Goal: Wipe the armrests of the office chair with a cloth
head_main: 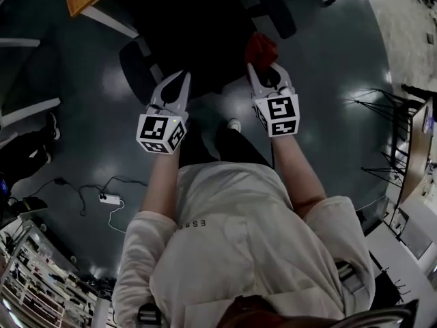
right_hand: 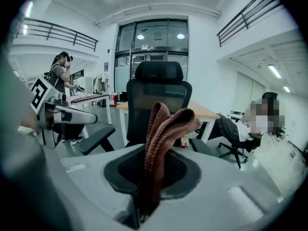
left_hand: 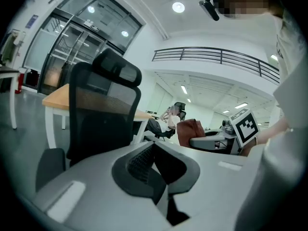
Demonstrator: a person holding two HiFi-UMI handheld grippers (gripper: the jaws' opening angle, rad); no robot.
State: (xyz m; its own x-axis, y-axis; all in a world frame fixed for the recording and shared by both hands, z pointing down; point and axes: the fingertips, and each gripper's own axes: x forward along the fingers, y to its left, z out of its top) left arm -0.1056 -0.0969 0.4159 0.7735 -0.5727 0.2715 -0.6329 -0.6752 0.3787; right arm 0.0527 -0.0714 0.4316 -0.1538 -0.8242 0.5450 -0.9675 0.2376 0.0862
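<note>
— What's in the left gripper (head_main: pixel 181 79)?
— Nothing. Its jaws are pressed together and empty.
— And the right gripper (head_main: pixel 265 68)?
— Its jaws are clamped on a folded reddish-brown knitted cloth (right_hand: pixel 163 124), which stands up out of them.
— Where's the chair?
— The black mesh-backed office chair (right_hand: pixel 156 97) stands just beyond, facing both grippers. Its padded black armrests (right_hand: pixel 96 138) lie on either side of the cloth, apart from it. An orange-topped table (right_hand: pixel 208 111) stands behind the chair.
</note>
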